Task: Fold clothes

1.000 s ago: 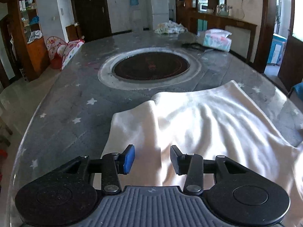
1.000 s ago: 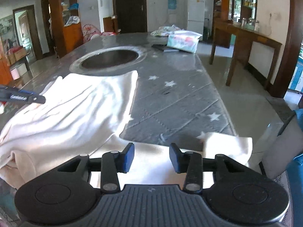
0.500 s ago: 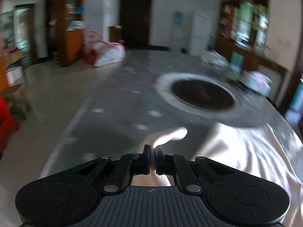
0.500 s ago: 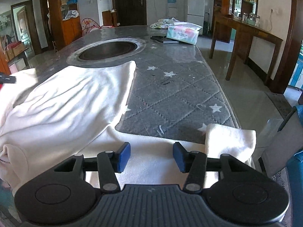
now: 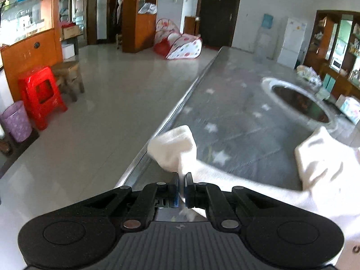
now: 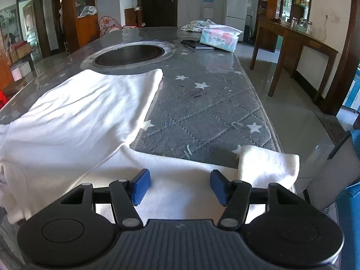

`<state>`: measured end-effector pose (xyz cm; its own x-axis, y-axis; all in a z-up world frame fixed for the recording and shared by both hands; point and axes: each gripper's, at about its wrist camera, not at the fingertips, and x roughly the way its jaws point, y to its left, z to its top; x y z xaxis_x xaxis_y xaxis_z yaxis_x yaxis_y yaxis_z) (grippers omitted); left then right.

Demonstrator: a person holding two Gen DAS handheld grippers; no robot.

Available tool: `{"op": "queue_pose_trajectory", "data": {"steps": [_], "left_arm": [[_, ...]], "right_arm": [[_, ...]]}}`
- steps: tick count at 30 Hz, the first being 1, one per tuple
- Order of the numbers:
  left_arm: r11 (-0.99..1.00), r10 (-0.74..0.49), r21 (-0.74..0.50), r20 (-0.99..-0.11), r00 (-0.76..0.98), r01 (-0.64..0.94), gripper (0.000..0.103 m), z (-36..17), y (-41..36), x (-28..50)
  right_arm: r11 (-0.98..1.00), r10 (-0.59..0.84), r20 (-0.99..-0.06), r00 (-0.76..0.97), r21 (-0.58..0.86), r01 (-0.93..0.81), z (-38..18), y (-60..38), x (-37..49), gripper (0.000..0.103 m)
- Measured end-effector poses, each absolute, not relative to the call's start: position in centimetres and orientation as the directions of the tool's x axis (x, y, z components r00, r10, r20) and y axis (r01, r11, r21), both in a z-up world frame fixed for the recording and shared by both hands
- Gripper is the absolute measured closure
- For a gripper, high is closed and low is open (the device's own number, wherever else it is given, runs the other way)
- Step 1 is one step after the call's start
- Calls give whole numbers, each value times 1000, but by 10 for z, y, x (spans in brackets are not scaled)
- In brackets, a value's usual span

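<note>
White sweatshirt (image 6: 74, 117) lies spread on the star-print bench (image 6: 202, 112), body flat, right sleeve along the near edge. Left hand-held gripper (image 5: 181, 189), spread a second ago, now pinches the left sleeve (image 5: 173, 148) and has drawn it out toward the bench's side edge. Right hand-held gripper (image 6: 180, 186), empty over the right sleeve (image 6: 180, 171), has just been opening. Sleeve fold is starting. Tissue pack (image 6: 219, 39) print too small to read.
</note>
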<state>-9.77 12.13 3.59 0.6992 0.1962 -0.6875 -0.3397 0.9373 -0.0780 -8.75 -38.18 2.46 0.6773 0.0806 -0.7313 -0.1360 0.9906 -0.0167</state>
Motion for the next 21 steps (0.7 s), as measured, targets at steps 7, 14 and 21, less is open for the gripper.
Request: {"op": "queue_pose_trajectory", "data": {"steps": [7,14,21], "left_arm": [[941,216,-25,-724,655,-339,84,41,123,-102],[991,68,-41,-667,742,-128,76,67,71,-69],[987,-155,-79,-662,734,137,69,58,-4,-2]], "right_arm": [[987,98,-737,669,-12,-158,29,-383,-86,42],[982,127,-709,693,-9,-189,42,-376,-80,42],[973,168,-700,694,7,-229,44,-362,-72,42]]}}
